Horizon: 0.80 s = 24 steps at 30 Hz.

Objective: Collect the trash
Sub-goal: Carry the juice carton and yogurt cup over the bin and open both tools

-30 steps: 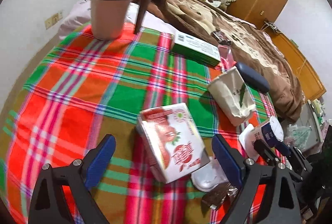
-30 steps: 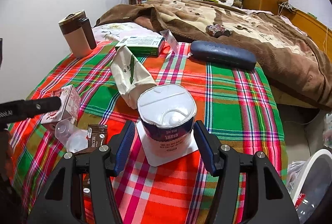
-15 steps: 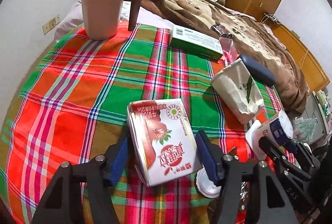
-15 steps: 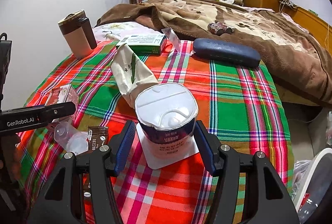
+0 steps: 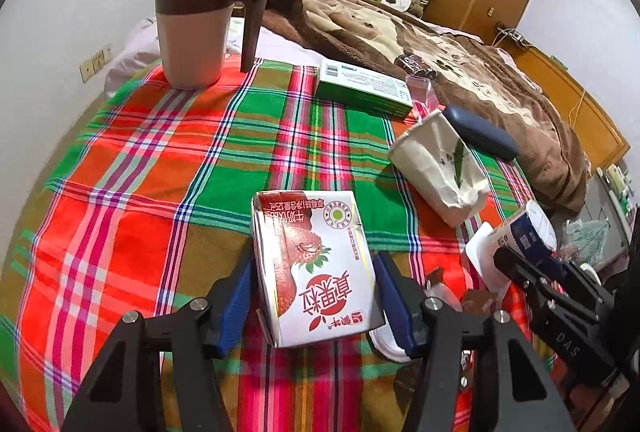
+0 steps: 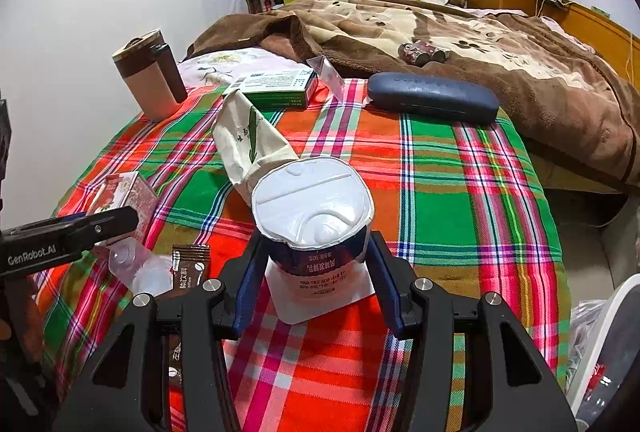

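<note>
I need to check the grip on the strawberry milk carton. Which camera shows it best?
The left wrist view: the milk carton fills the centre between the blue pads of the left gripper, whose jaws have just been closing around it. The right wrist view shows it only small at the left edge, partly behind that gripper.

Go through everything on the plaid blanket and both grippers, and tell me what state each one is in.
Left gripper: jaws just closing, pads against the milk carton.
Right gripper: jaws just closing, pads at the yogurt cup, foil lid on.
Paper cup: crushed, on its side.
Mug: upright, lid on.
Glasses case: shut.
Green box: lying flat.
</note>
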Motion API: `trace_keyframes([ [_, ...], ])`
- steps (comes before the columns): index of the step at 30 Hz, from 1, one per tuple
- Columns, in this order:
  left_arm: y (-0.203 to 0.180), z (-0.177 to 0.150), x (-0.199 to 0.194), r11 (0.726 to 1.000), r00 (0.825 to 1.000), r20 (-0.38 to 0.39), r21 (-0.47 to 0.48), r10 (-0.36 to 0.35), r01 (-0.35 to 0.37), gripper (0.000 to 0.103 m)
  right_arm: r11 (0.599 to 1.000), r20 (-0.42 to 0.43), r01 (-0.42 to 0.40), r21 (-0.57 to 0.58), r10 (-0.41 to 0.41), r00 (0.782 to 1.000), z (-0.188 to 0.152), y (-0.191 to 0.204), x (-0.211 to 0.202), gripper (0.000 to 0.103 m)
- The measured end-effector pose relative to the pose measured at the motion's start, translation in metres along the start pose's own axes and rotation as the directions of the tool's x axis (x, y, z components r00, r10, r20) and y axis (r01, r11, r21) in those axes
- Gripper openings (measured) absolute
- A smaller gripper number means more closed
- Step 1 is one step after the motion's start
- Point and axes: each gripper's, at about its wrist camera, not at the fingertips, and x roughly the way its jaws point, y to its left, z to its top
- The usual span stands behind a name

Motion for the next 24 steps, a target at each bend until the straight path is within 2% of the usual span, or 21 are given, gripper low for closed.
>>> trace_keyframes([
  [6, -0.009, -0.009, -0.017, 0.999, 1.0, 0.018, 0.031, 0.012, -0.013, 0.059, 1.0, 0.01, -0.004, -0.002, 0.004, 1.0, -0.004, 0.001, -0.012, 0.051],
  [13, -0.02, -0.021, -0.042, 0.999, 0.999, 0.036, 0.048, -0.016, 0.014, 0.059, 1.0, 0.025, -0.003, -0.002, 0.003, 1.0, -0.011, -0.002, -0.034, 0.051],
  [24, -0.073, -0.05, -0.073, 0.987, 0.997, 0.049, 0.148, -0.064, 0.056, 0.059, 0.999, 0.065, 0.025, 0.025, -0.026, 0.998, -0.026, -0.023, -0.075, 0.051],
])
